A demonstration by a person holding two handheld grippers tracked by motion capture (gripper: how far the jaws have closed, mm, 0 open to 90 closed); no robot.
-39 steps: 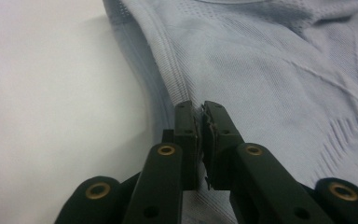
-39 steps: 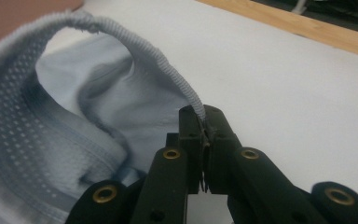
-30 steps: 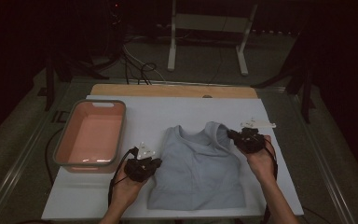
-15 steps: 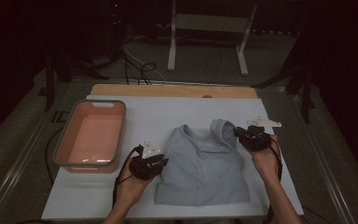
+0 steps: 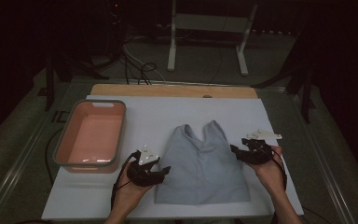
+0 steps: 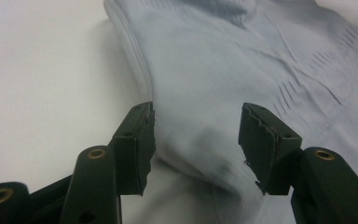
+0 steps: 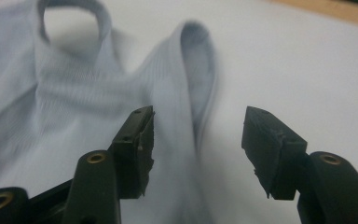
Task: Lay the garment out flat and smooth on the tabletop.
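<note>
**Pale blue on white, with a salmon basin beside**

The tank top (image 5: 204, 163) is pale grey-blue, with fine ribbing and short bands of a denser knit. The table sheet (image 5: 168, 114) under it is plain white, edged at the far side by a tan wooden board (image 5: 172, 90). The basin (image 5: 92, 135) is salmon pink with a grey rim. Both grippers, left (image 5: 164, 171) and right (image 5: 235, 150), are matt black, with brass-coloured rivets.

The high view is dim, its surroundings nearly black (only the white table (image 5: 121, 200) catches light). Both gripper views are brighter, with the grey tank top (image 6: 242, 56) softly motion-blurred
</note>
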